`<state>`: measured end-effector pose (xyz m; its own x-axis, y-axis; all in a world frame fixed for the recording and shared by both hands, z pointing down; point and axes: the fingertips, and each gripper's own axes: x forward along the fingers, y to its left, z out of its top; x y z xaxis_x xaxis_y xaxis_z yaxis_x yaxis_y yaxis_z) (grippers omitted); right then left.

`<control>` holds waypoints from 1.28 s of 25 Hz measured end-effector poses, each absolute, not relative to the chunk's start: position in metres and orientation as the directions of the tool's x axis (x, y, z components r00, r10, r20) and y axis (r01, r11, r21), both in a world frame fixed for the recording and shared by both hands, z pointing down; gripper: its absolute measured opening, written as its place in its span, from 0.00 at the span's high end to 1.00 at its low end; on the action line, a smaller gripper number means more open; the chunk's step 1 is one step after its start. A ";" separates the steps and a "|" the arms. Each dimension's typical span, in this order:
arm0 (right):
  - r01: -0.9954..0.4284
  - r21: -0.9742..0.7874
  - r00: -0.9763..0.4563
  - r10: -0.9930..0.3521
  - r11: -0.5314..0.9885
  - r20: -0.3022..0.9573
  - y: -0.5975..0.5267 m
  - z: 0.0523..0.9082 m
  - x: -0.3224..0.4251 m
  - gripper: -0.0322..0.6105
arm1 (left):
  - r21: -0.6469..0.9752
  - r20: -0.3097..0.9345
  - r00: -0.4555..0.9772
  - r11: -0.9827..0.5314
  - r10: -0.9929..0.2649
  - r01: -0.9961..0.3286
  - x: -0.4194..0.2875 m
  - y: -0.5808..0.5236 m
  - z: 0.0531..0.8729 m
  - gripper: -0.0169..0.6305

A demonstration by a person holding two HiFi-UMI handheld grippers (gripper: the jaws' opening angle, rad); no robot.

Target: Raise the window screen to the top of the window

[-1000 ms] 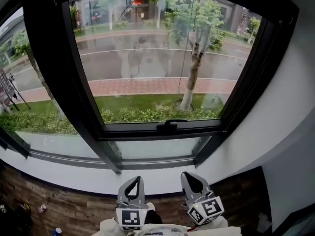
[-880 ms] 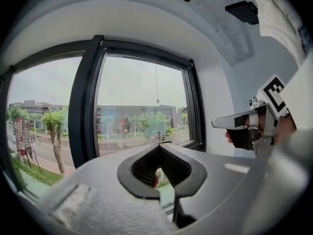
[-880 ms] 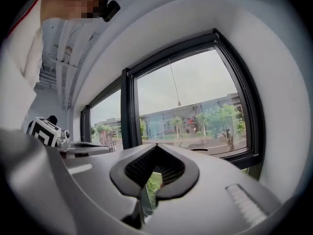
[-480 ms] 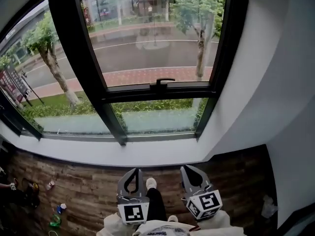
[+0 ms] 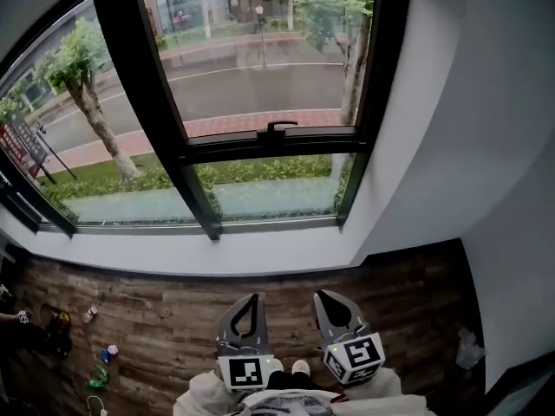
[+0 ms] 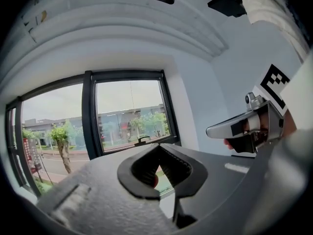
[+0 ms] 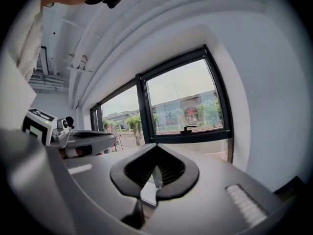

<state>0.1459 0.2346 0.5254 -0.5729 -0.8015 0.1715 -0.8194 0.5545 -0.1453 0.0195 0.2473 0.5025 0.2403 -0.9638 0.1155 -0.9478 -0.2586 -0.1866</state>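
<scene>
Wood flooring (image 5: 147,315) lies below the black-framed window (image 5: 251,59), whose window screen handle bar (image 5: 276,130) sits about halfway up. Both pinched closed and empty, the left claw (image 5: 252,300) and right claw (image 5: 320,296) hang well short of the window. Arriving still closed, they would likely knock the handle rather than grip it.

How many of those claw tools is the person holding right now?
2: the left gripper low in the head view, and the right gripper just to its right. Both are shut and empty; none seems hidden.

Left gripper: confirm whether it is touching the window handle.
No, the left gripper hangs shut over the wood floor, well apart from the window handle.
</scene>
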 end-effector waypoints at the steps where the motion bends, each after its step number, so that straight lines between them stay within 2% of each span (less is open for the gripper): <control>1: -0.817 -0.136 -0.576 -0.801 0.560 0.165 0.236 0.523 0.143 0.94 | -0.184 0.105 0.236 -0.252 -0.966 -0.950 0.017 0.249 0.499 0.97; 8: -0.815 -0.112 -0.580 -0.801 0.569 0.148 0.252 0.512 0.125 0.94 | -0.191 0.078 0.232 -0.243 -0.970 -0.951 0.004 0.263 0.489 0.97; 15: -0.806 -0.122 -0.592 -0.789 0.579 0.165 0.251 0.511 0.114 0.94 | -0.203 0.062 0.169 -0.178 -0.984 -0.963 -0.015 0.265 0.493 0.97; 32: -0.816 -0.049 -0.576 -0.801 0.576 0.162 0.236 0.494 0.093 0.94 | -0.190 -0.019 0.200 -0.193 -0.980 -0.963 -0.035 0.246 0.465 0.97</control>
<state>0.0927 0.2355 0.4937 -0.5760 -0.8012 0.1622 -0.8156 0.5765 -0.0494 -0.0353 0.2465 0.4652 0.1999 -0.9796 -0.0186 -0.9627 -0.1929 -0.1898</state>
